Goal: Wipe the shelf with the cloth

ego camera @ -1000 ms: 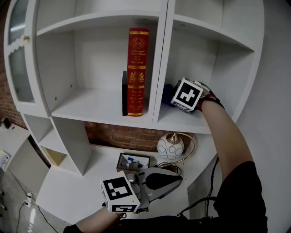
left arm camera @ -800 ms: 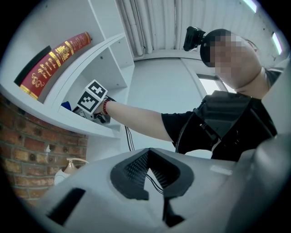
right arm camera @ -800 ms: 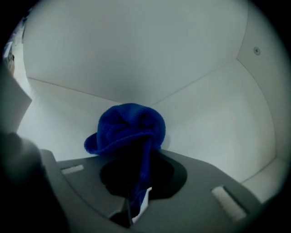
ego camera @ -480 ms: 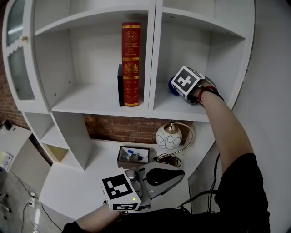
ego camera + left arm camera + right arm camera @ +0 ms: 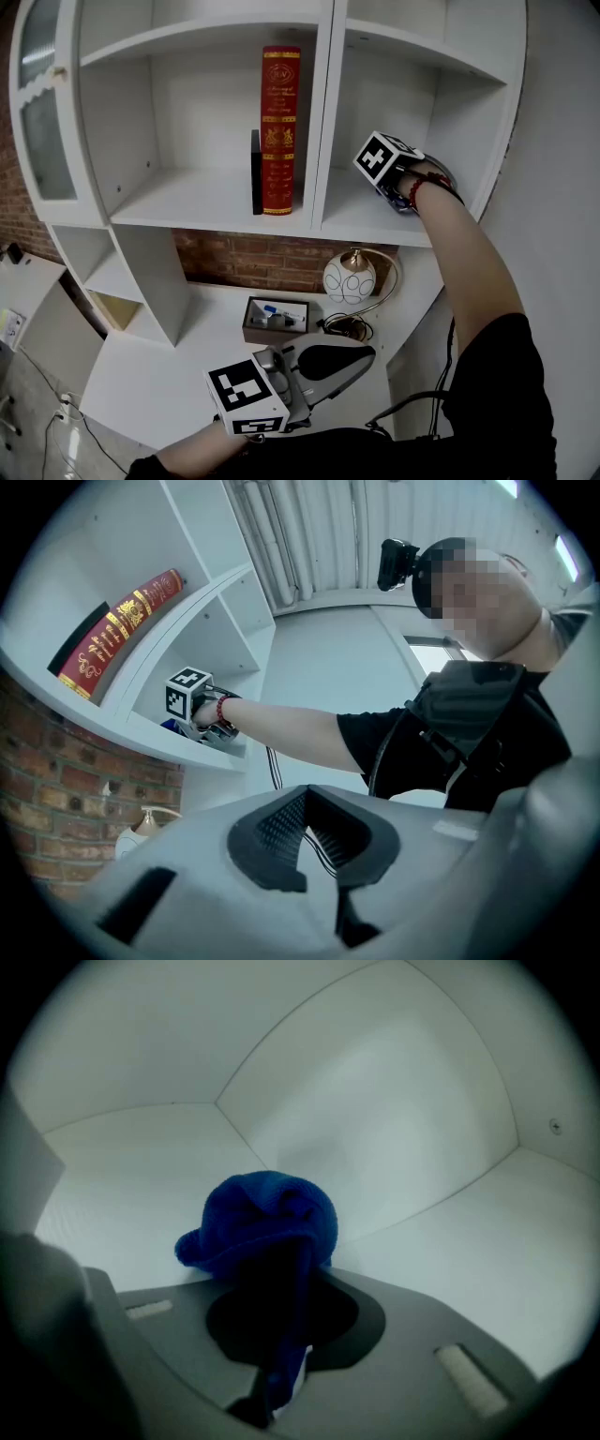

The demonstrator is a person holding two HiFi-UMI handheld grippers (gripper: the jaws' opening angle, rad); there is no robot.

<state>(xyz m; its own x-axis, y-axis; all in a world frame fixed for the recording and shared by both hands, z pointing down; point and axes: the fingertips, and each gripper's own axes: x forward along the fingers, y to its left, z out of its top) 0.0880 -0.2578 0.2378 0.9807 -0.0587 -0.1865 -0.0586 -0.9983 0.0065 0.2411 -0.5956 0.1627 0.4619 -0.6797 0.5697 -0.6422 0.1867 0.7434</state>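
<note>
Head view: a tall white wooden shelf unit (image 5: pixel 206 202) fills the frame, with a red hardback book (image 5: pixel 279 131) upright at centre. Upper right, the right gripper (image 5: pixel 281 1297) has its fingers clamped on a crumpled blue cloth (image 5: pixel 267 1218) at the right compartment's board. Lower centre, the left gripper (image 5: pixel 356 356) has its fingers together, empty.

The cloth (image 5: pixel 267 1218) pinched in the grey right gripper (image 5: pixel 281 1321) is deep blue. The shelf (image 5: pixel 450 1232) round it is plain white. The cube (image 5: pixel 386 157) on that gripper has black and white squares. Left of the gripper, the book (image 5: pixel 279 131) is red with gold patterns.
</note>
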